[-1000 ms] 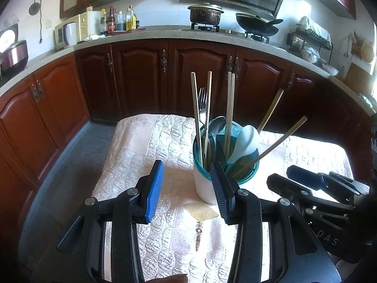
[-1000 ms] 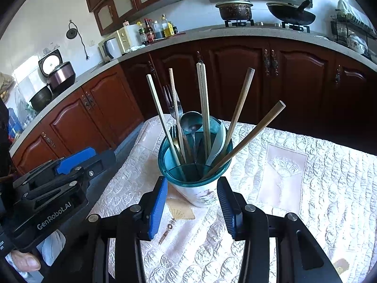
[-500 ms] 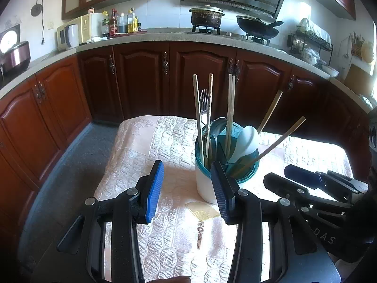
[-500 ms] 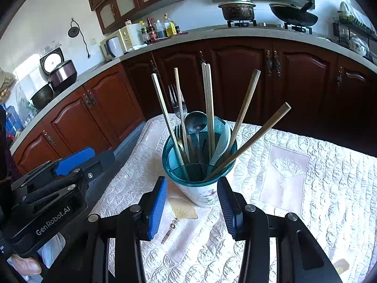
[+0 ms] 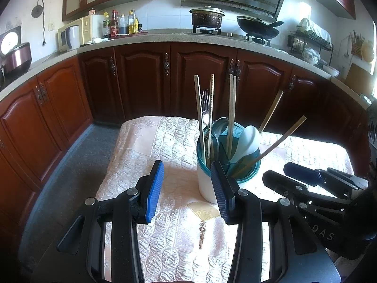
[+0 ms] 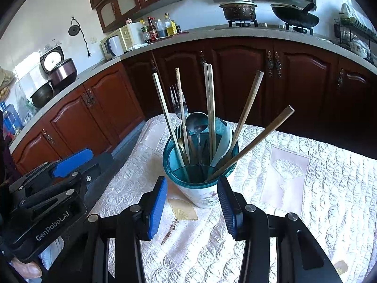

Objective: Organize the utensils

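Kitchen table with quilted cloth [image 6: 306,212] carried the holder [image 6: 200,176] full of chopsticks [image 6: 211,108], both grippers, left [image 5: 187,191] and right [image 6: 192,208], empty with jaws apart just short of it; best to pinch one stick high, lift straight.

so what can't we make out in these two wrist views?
- Utensil lower ends: both views, hidden inside the holder; the count is unclear.
- Holder base: left view, partly behind the left gripper's right finger; right view, its sides behind the right gripper's fingertips.
- Table near edge: both views, covered by the gripper bodies.
- Bottle labels on the counter: too small.
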`<state>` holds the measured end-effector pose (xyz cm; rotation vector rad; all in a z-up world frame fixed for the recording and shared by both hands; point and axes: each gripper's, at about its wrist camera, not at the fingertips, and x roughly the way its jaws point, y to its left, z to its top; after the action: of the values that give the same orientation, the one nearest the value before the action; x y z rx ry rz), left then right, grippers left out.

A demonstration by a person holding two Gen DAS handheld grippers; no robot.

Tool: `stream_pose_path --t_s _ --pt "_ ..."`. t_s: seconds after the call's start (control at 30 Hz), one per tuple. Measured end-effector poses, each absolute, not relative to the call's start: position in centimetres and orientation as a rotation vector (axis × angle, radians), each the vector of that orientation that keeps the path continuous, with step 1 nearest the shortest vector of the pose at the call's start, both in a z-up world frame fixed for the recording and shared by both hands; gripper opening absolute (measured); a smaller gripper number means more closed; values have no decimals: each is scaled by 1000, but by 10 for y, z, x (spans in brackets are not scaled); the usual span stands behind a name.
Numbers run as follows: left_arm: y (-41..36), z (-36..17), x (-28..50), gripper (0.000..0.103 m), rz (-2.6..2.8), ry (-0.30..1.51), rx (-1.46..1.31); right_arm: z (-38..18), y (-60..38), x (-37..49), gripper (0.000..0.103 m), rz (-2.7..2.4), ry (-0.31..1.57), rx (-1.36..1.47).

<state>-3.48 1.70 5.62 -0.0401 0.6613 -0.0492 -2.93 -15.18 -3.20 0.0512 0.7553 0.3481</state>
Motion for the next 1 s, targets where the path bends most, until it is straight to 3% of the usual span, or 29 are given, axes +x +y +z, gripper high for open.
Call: stream_pose_path --t_s 1.0 --pt "19 53 -35 41 -47 640 -40 -39 -152 -22 43 353 781 41"
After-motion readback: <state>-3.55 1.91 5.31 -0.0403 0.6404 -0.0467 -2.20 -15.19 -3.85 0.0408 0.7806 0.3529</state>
